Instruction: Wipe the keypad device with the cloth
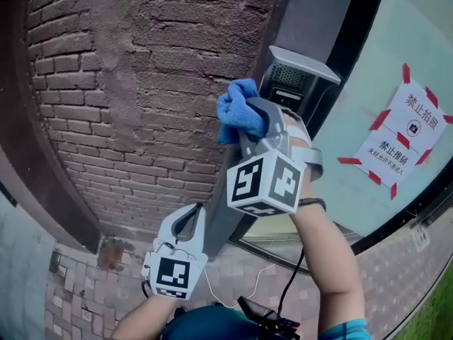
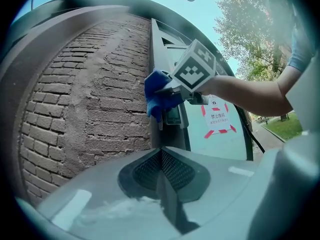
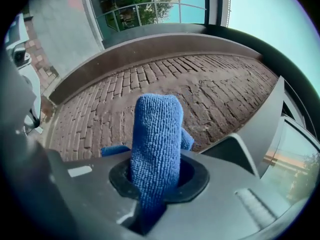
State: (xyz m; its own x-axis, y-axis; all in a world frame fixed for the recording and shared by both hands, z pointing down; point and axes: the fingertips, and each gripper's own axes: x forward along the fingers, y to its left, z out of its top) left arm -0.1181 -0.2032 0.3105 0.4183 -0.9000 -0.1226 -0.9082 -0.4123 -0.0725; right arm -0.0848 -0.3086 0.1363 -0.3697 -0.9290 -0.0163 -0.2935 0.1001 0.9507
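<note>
The keypad device (image 1: 297, 83) is a grey box with a hood and a small screen, mounted on a grey metal post (image 1: 233, 211) beside the brick wall. It shows again, with its screen, in the left gripper view (image 2: 174, 115). My right gripper (image 1: 255, 115) is shut on a blue cloth (image 1: 237, 112), which is held at the device's upper left edge. The same cloth (image 2: 157, 96) overlaps the device's left side. It stands up bunched between the right jaws (image 3: 155, 144). My left gripper (image 1: 195, 211) hangs lower by the post, shut and holding nothing.
A rough brick wall (image 1: 134, 98) fills the left. Right of the post is a glass pane (image 1: 354, 190) with a white notice (image 1: 400, 137) taped on in red. A thin cable (image 1: 290, 282) hangs below my right arm. Brick paving (image 1: 78, 296) lies underneath.
</note>
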